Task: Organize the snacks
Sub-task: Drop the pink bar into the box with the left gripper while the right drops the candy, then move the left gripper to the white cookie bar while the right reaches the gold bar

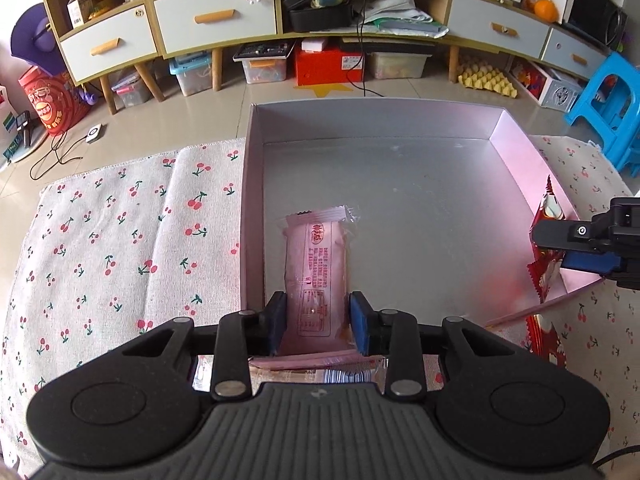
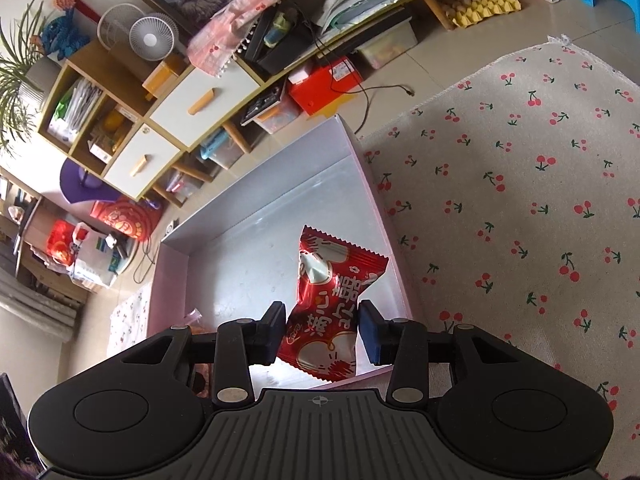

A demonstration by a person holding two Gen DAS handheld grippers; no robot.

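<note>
A shallow pink box (image 1: 400, 120) with a silver floor lies on the cherry-print cloth (image 1: 120, 220). My left gripper (image 1: 318, 324) hangs over the box's near left corner, shut on a pale pink snack packet (image 1: 316, 256) whose far end points into the box. At the box's right wall, my right gripper (image 1: 560, 250) is seen side-on with a red packet (image 1: 550, 204) between its fingers. In the right wrist view, my right gripper (image 2: 322, 332) is shut on that red and white packet (image 2: 336, 276), held over the box (image 2: 360, 152) near its wall.
More wrapped snacks (image 1: 340, 376) lie on the cloth under my left gripper, and red wrapping (image 1: 546, 340) shows just outside the box's near edge. The cloth (image 2: 520, 200) spreads wide to the right. Beyond the table are tiled floor, a drawer cabinet (image 1: 216, 16) and a blue stool (image 1: 612, 96).
</note>
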